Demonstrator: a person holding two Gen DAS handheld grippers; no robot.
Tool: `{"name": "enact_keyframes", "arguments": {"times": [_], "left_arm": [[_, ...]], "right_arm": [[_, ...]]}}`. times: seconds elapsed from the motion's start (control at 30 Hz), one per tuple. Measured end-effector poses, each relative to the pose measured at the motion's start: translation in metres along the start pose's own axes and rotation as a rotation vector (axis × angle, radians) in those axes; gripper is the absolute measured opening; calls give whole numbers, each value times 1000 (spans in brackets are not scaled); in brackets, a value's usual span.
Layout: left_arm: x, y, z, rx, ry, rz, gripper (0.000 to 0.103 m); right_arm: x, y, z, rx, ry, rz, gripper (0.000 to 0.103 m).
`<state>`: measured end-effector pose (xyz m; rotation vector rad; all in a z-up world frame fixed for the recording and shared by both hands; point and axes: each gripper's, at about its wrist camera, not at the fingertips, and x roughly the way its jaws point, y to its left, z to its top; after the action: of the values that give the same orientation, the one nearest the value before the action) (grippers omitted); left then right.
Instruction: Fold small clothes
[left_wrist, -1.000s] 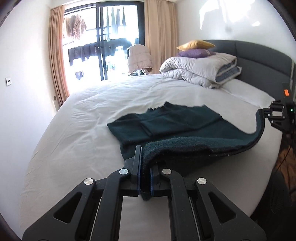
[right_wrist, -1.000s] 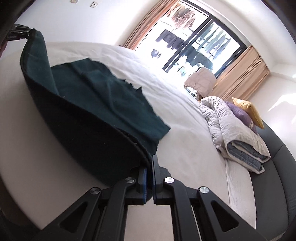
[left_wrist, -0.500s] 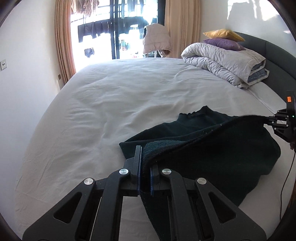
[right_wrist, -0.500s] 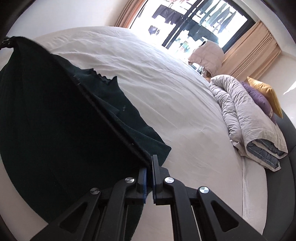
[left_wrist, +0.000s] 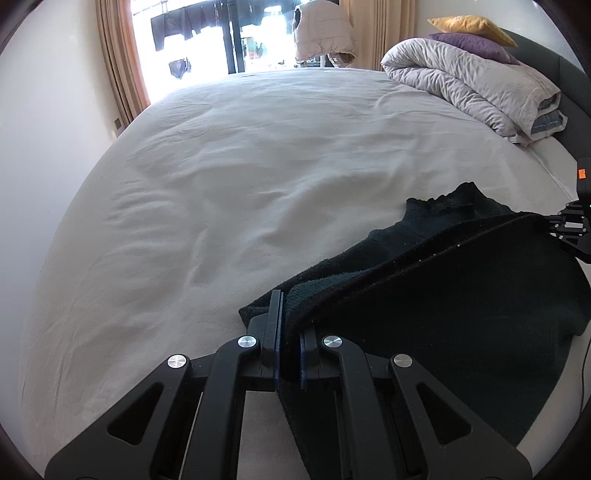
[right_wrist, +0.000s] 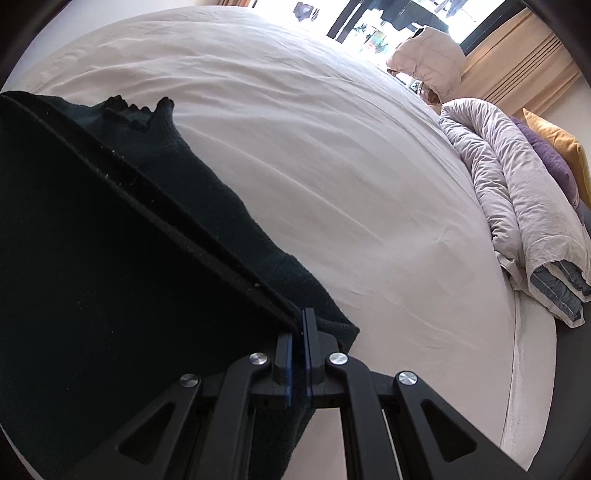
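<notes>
A dark green knitted garment (left_wrist: 443, 306) lies on the white bed (left_wrist: 240, 177), its frilled collar (left_wrist: 448, 201) pointing toward the window. My left gripper (left_wrist: 289, 328) is shut on one corner of its hem. My right gripper (right_wrist: 298, 339) is shut on the other corner and also shows at the right edge of the left wrist view (left_wrist: 570, 229). The hem is stretched taut between them and held up over the rest of the garment (right_wrist: 92, 277), whose collar (right_wrist: 140, 110) lies flat beyond.
A folded grey duvet (left_wrist: 476, 81) with a purple pillow (left_wrist: 476, 46) and a yellow pillow (left_wrist: 469, 26) sits by the dark headboard (left_wrist: 554, 70). A window with curtains (left_wrist: 118, 62) and a beige jacket (left_wrist: 321, 29) stand beyond the bed. A wall (left_wrist: 44, 122) is left.
Both grippers have carried the held hem forward and up over the garment toward its collar. The hem went from sagging to taut, and the lifted half now covers most of the lower layer.
</notes>
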<state>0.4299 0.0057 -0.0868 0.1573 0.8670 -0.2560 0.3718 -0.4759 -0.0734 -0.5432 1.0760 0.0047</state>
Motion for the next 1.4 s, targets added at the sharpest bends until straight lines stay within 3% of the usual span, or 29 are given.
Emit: {"name": "enact_keyframes", "arguments": {"times": [0.1, 0.17, 0.23, 0.3, 0.4, 0.5, 0.57, 0.63, 0.73, 0.83, 1.03, 1.13, 1.27, 1.3, 1.33, 1.4], "left_arm": [[11, 0, 4, 3, 18, 12, 6], [20, 1, 6, -12, 24, 15, 9], [25, 6, 6, -31, 31, 16, 10], [30, 8, 7, -44, 47, -18, 11], [28, 10, 8, -37, 43, -37, 12], [14, 24, 9, -67, 18, 15, 23], [3, 36, 8, -103, 11, 51, 22], [-10, 44, 3, -114, -3, 64, 22], [-35, 39, -8, -103, -45, 88, 22], [-56, 10, -19, -76, -88, -4, 22], [-36, -55, -34, 41, -37, -44, 23], [-15, -62, -47, 7, 16, -70, 22], [-2, -62, -54, 6, 25, -62, 23], [-1, -62, -53, 2, 24, -62, 22], [0, -61, -51, 0, 25, -59, 22], [3, -57, -45, -3, 24, -47, 22]], "right_arm": [[9, -3, 10, 0, 5, -9, 5], [15, -5, 15, 3, 4, -40, 18], [23, -16, 19, 56, -5, -82, 71], [26, -30, 16, 135, -9, -133, 84], [12, -49, 4, 266, -47, -97, 83], [-14, -62, -14, 364, -118, -120, 83], [-31, -71, -31, 482, -169, -13, 83], [-46, -81, -55, 614, -246, 191, 84], [-45, -92, -87, 778, -256, 347, 83], [-31, -94, -109, 891, -217, 453, 74], [4, -88, -113, 928, -128, 583, 68], [11, -82, -107, 906, -121, 628, 58], [11, -72, -97, 853, -124, 629, 49], [13, -70, -93, 841, -121, 625, 42], [13, -68, -91, 831, -114, 611, 27], [13, -68, -86, 811, -103, 566, 15]]}}
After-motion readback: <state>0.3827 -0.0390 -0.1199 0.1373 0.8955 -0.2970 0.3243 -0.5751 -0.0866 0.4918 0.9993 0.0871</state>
